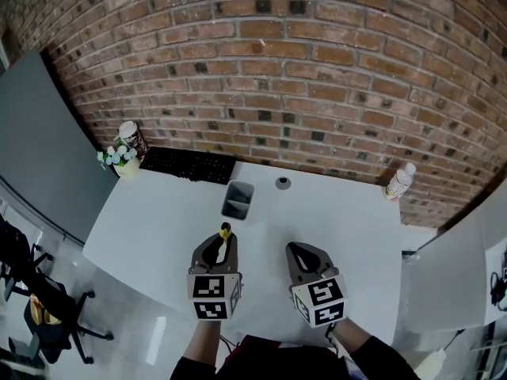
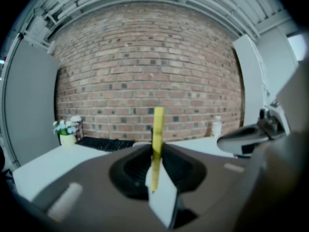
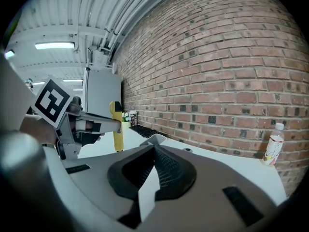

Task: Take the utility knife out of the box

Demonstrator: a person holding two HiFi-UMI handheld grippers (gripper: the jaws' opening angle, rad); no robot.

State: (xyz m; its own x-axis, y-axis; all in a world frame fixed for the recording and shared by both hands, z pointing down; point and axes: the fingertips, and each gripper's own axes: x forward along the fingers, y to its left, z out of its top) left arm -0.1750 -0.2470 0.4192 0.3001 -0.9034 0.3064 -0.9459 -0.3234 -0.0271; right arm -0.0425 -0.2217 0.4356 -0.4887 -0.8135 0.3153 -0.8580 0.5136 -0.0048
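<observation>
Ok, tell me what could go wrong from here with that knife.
The left gripper pinches the utility knife near one end, most of it standing clear of the jaws; it could pivot or slip out. The empty right gripper sits close beside; a sideways swing might knock the knife.

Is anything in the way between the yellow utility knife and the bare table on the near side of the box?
Nothing visible. The left gripper holds the utility knife upright, clear of the box, which stands farther back on the table. The right gripper is off to the side, shut and empty.
</observation>
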